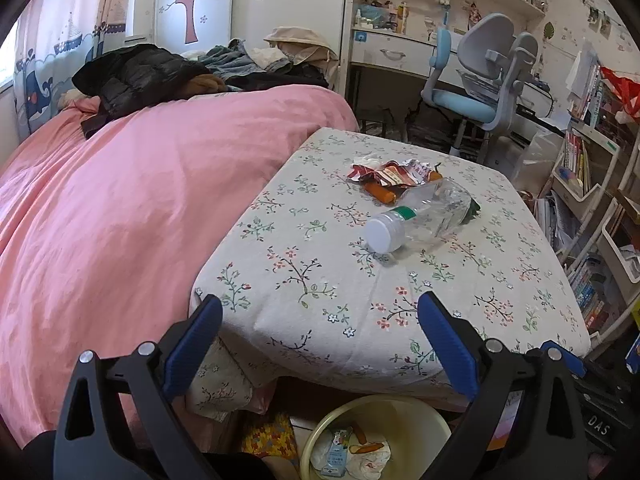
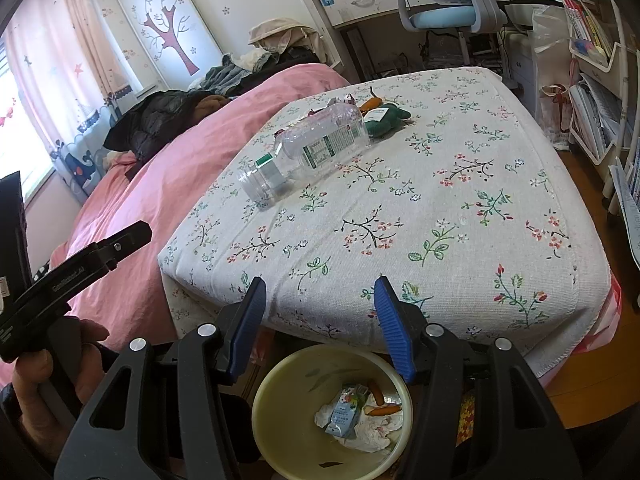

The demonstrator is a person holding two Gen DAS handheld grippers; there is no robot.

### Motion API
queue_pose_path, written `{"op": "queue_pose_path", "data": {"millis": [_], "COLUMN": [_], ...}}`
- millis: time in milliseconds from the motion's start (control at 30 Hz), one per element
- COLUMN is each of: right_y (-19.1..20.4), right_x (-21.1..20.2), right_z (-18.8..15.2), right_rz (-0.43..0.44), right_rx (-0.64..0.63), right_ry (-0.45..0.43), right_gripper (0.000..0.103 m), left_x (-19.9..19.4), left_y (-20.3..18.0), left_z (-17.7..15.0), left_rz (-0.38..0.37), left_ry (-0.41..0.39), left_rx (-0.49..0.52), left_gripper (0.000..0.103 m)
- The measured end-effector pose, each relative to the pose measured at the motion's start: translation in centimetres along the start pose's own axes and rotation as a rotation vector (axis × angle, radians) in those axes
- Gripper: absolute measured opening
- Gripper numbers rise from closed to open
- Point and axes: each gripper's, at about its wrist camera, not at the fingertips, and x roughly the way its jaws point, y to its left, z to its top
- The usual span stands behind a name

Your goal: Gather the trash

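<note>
A clear plastic bottle (image 1: 420,216) lies on its side on the floral-covered table (image 1: 400,280); it also shows in the right wrist view (image 2: 312,148). Behind it lie a crumpled red wrapper (image 1: 392,172), orange carrot-like pieces (image 1: 380,194) and a white tissue (image 1: 366,160). A dark green item (image 2: 386,118) lies beside the bottle's base. A yellow bin (image 2: 332,412) on the floor below the table's near edge holds a small carton, tissues and carrot pieces. My left gripper (image 1: 320,320) is open and empty at the near table edge. My right gripper (image 2: 320,304) is open and empty above the bin.
A bed with a pink cover (image 1: 120,220) and a pile of clothes (image 1: 140,76) adjoins the table on the left. A blue chair (image 1: 480,92) and desk stand behind. Bookshelves (image 1: 592,200) line the right side. The left gripper's body (image 2: 60,280) shows at the left.
</note>
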Motion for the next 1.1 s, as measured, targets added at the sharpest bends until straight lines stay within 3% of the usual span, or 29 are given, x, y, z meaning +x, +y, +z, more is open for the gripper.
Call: {"op": "queue_pose_path", "data": {"millis": [1100], "right_y": [0.02], "right_x": [0.0], "right_z": [0.01], "right_rz": [-0.001], "right_rx": [0.001], "right_ry": [0.001], "right_gripper": [0.054], "left_x": [-0.1], "left_y": [-0.86], "left_z": [-0.41], "left_rz": [-0.019], "left_ry": [0.008], "left_rx": [0.034], "left_gripper": [0.094]}}
